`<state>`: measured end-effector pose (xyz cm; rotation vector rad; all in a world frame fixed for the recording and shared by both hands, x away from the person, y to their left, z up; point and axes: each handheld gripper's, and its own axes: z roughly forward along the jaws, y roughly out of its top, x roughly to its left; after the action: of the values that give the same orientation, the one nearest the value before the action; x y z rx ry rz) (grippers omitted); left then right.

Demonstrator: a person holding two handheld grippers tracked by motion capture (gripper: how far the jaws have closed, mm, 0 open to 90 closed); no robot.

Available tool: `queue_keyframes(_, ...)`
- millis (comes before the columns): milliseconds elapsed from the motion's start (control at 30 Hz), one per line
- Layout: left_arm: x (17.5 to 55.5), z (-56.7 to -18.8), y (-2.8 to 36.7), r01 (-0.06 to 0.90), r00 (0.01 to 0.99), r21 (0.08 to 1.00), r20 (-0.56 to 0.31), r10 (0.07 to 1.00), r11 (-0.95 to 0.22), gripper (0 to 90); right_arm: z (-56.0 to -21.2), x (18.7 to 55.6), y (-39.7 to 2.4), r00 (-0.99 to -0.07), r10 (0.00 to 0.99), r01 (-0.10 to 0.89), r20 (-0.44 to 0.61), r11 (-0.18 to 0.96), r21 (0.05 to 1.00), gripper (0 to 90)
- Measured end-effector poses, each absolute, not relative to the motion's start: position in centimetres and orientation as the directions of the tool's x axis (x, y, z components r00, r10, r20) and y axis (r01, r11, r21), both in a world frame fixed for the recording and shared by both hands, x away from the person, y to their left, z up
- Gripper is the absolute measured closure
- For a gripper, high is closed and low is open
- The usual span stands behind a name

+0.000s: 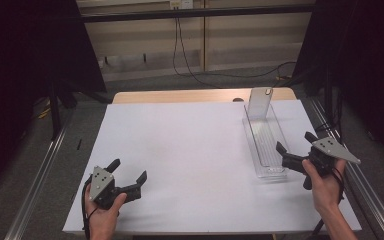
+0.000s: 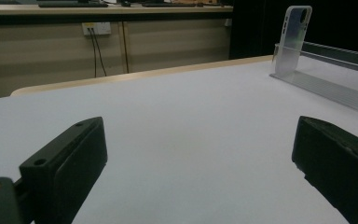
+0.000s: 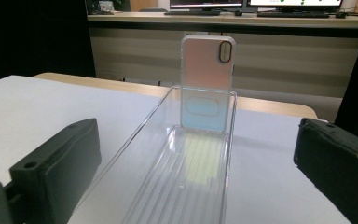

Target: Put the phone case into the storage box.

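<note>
A clear plastic tray lies lengthwise on the right side of the white table top. A translucent phone case stands upright at the tray's far end, leaning on the end wall. In the right gripper view the phone case rises at the far end of the tray, camera hole at its top right. My right gripper is open just beyond the tray's near end, nothing between its jaws. My left gripper is open over the table's near left. The left gripper view shows the phone case far right.
The table's wooden edge shows at the back. Metal rails run along both sides of the table. Dark curtains hang left and right, and cables trail on the floor behind. The white surface between the grippers is bare.
</note>
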<state>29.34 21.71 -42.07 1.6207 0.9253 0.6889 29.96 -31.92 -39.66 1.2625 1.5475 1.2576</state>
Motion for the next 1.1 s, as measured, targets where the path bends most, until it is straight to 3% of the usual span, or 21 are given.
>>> queue_keyframes(667,28.0,-42.5,22.8,0.231,0.518,0.968,-0.036,0.855,-0.1,3.1,-41.2,26.4,-31.6,-0.229,0.973,0.234,0.031,0.024,0.972,0.2)
queue_keyframes(1100,27.7,-42.4,23.1,0.224,0.506,0.971,-0.041,0.862,-0.085,2.7,-43.4,24.4,-31.5,-0.213,0.976,0.293,0.042,0.023,0.956,0.1)
